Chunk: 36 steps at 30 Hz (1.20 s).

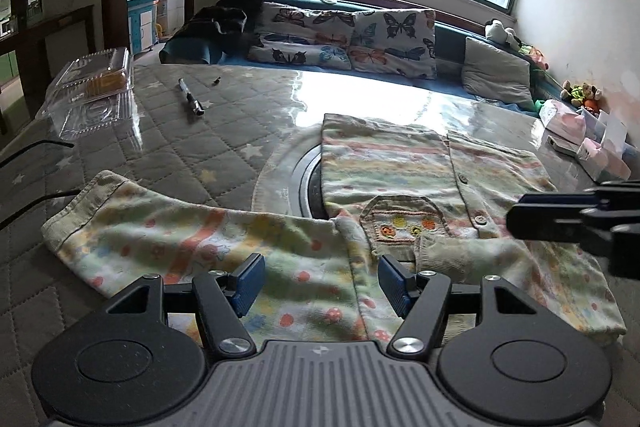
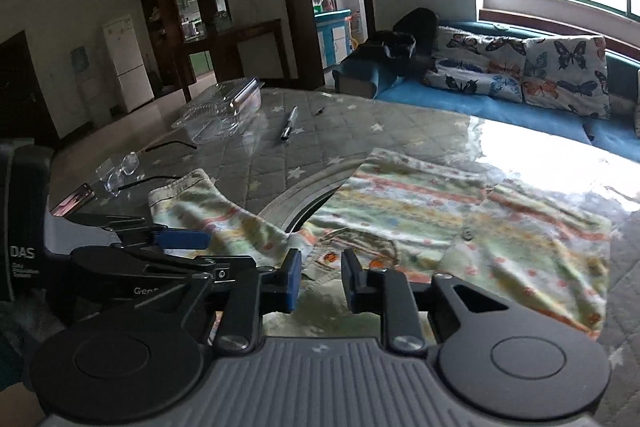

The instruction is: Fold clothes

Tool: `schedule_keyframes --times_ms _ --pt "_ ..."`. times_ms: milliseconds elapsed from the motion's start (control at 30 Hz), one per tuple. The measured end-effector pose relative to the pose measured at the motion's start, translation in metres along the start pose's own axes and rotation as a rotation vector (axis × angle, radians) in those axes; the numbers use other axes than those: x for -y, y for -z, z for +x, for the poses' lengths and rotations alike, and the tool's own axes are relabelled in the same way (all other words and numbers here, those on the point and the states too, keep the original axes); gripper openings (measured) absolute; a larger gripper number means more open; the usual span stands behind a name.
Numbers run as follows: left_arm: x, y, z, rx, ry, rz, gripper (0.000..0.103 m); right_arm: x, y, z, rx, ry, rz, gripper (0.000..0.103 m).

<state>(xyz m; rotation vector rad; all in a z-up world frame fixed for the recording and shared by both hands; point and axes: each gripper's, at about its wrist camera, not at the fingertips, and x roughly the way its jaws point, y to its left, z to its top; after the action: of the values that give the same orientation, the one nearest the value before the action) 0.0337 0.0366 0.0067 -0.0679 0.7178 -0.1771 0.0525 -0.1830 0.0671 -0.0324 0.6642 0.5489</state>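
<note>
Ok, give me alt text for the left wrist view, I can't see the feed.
The left claw is open, low over a striped child's shirt spread on a quilted table, its left sleeve stretched outward. The right claw enters from the right; a pen and a clear plastic box lie beyond.

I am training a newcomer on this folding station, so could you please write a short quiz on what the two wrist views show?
1. True or false: the left tongs are shut on the patterned shirt.
2. Which lies nearest the clear plastic box? A) pen B) shirt C) butterfly cushions
3. Fill in: the eyeglasses lie beside the shirt's ____.

Key: 1 false, both tongs stand open; 2 A; 3 sleeve.
</note>
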Motion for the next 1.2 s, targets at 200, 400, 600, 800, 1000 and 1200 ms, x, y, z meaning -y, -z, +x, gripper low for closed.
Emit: schedule_keyframes --times_ms 200,400,600,800,1000,1200 --pt "0.025 0.000 0.007 -0.012 0.067 0.052 0.066 0.032 0.018 -0.025 -0.059 0.095 -0.015 0.022" --pt "0.049 -0.001 0.020 -0.036 0.102 0.094 0.064 0.068 0.062 -0.040 -0.170 0.168 0.034 0.022" --pt "0.065 0.000 0.027 -0.054 0.108 0.127 0.064 0.085 0.094 -0.050 -0.215 0.202 0.080 0.022" --pt "0.068 -0.004 0.032 -0.059 0.090 0.132 0.065 0.089 0.080 -0.056 -0.174 0.224 0.058 0.024" --pt "0.074 -0.013 0.046 -0.057 0.049 0.134 0.066 0.101 0.061 -0.038 -0.124 0.229 0.072 0.038" --pt "0.072 -0.009 0.068 -0.087 0.016 0.151 0.069 0.106 0.062 -0.024 -0.139 0.230 0.074 0.039"
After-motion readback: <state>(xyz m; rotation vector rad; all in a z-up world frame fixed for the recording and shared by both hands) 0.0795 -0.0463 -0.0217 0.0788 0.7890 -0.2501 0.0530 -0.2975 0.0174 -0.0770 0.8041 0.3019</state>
